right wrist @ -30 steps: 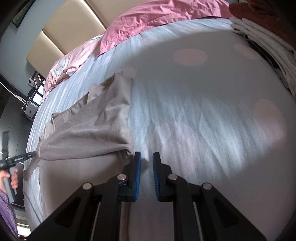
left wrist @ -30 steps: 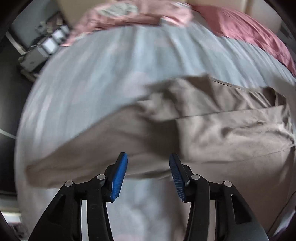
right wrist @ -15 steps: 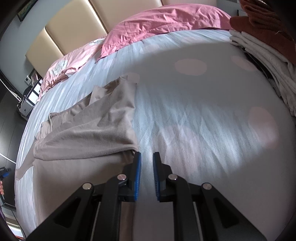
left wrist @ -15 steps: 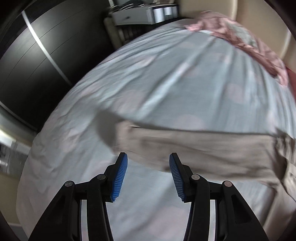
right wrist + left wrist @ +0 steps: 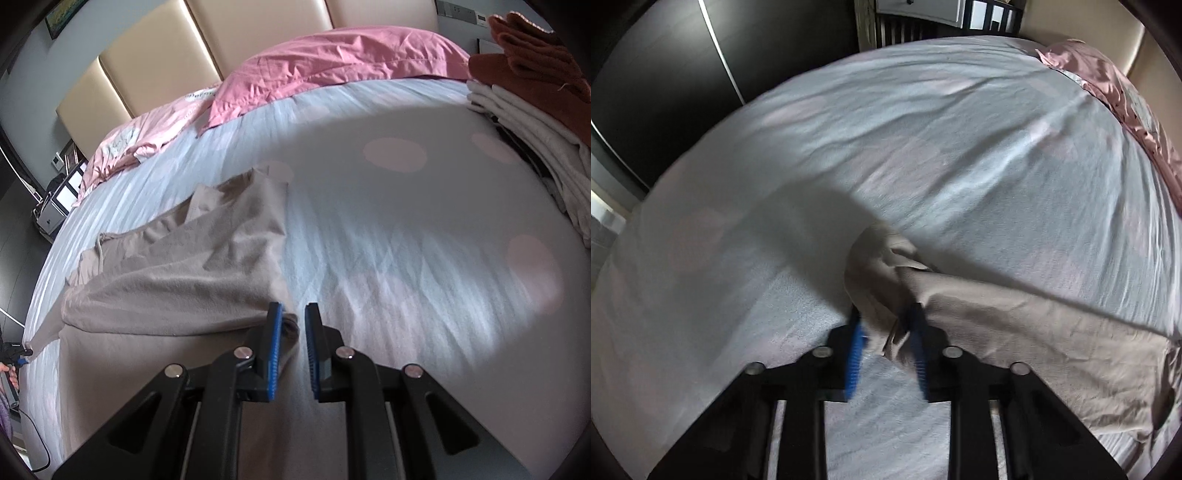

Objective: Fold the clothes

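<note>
A beige garment (image 5: 1015,325) lies on the pale blue bed sheet (image 5: 923,147). In the left wrist view, one narrow end of it is bunched up between the blue pads of my left gripper (image 5: 886,332), which is shut on it. In the right wrist view the garment (image 5: 177,280) is folded over itself, with a drawstring showing at its far left. My right gripper (image 5: 293,332) has its jaws close together, with a corner of the cloth pinched between the pads, low over the sheet (image 5: 406,240).
Pink pillows (image 5: 332,62) line the padded headboard (image 5: 184,44). A stack of folded pale clothes (image 5: 524,122), with a rust-coloured one (image 5: 528,55) on top, sits at the bed's right edge. A dark wardrobe (image 5: 665,74) stands beyond the bed's left side. A hand (image 5: 9,373) shows at far left.
My left gripper swung left along the garment to its narrow end and shut on it. My right gripper stayed on the corner, and its view tilted slightly upward.
</note>
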Tool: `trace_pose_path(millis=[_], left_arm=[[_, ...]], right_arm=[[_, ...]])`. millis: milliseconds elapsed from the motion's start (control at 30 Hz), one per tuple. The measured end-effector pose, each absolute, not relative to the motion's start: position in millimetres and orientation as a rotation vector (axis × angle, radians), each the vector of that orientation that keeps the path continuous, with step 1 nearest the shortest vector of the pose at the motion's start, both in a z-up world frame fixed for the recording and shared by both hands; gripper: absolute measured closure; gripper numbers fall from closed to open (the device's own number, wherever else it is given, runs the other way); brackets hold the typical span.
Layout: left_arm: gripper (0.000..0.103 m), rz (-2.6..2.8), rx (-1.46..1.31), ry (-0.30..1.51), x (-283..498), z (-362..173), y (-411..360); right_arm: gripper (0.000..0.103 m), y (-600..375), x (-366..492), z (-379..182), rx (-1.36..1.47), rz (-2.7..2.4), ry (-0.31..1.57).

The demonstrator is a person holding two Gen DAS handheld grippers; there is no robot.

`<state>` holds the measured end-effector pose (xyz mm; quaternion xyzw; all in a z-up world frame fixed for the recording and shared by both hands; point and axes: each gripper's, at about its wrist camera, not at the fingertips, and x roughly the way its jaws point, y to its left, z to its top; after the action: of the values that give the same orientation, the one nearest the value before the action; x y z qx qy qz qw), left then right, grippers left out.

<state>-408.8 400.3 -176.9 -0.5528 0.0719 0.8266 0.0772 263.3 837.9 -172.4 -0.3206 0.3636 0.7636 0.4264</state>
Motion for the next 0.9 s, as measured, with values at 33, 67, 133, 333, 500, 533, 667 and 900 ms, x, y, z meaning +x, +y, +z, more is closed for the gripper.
trace_pose_path(millis=[33, 67, 133, 333, 500, 533, 667, 900], left_arm=[[0.091, 2.476, -1.632, 0.217, -404, -169, 405], [0.091, 2.475, -1.607, 0.219, -398, -161, 410], [0.091, 2.472, -1.559, 0.222, -388, -144, 421], [0.093, 2.413, -1.374, 0.218, -340, -71, 462], [0.094, 2.322, -1.189, 0.183, -280, 12, 507], [0.094, 2.303, -1.163, 0.179, -271, 26, 516], [0.097, 2.232, -1.061, 0.255, -229, 74, 554], [0.094, 2.199, -1.075, 0.562, -192, 53, 587]], right_arm=[[0.090, 839, 264, -174, -0.799, 1.905, 0.920], [0.090, 840, 266, -175, -0.792, 1.904, 0.932], [0.090, 841, 269, -173, -0.779, 1.902, 0.943], [0.090, 838, 276, -156, -0.749, 1.923, 0.947], [0.090, 831, 279, -137, -0.725, 1.952, 0.946], [0.090, 830, 279, -132, -0.723, 1.960, 0.943], [0.090, 819, 283, -112, -0.704, 2.007, 0.946], [0.090, 802, 287, -92, -0.685, 2.059, 0.957]])
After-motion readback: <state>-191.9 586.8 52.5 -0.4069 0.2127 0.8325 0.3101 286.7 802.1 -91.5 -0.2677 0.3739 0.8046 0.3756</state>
